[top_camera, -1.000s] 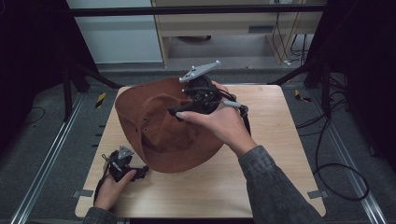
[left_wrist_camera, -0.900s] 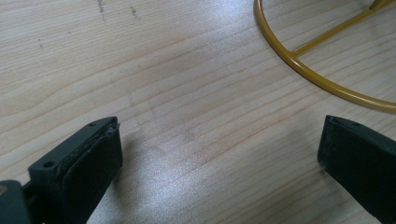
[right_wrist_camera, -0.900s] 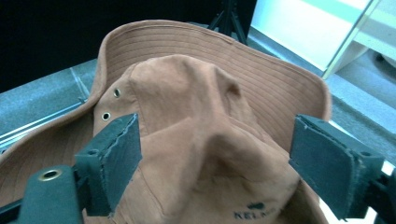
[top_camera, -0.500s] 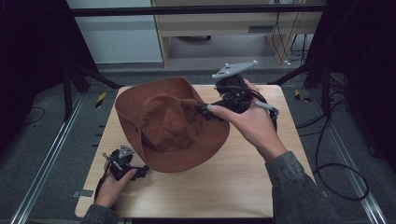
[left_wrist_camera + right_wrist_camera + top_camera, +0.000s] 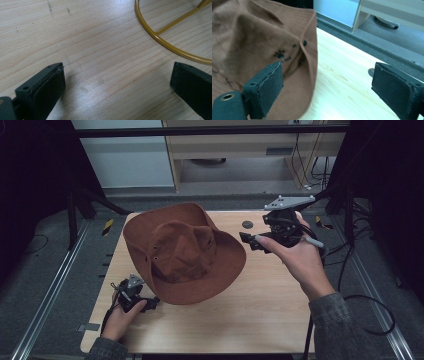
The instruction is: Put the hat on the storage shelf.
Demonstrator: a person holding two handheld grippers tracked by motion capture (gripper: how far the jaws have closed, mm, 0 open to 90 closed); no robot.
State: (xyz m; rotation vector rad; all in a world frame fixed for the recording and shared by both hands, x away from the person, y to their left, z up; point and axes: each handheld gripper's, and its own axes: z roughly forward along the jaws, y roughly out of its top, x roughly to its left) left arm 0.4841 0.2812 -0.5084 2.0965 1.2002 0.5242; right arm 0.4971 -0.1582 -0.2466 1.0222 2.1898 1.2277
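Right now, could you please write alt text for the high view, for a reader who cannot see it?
A brown wide-brimmed hat lies on a wooden table. The right gripper, held in a person's hand just off the brim's right edge, is open and holds nothing. The left gripper rests on the table at the hat's near left edge.

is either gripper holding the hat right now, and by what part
Nothing is held. The right gripper is open beside the brown felt hat's brim; the left gripper is open over bare wood.
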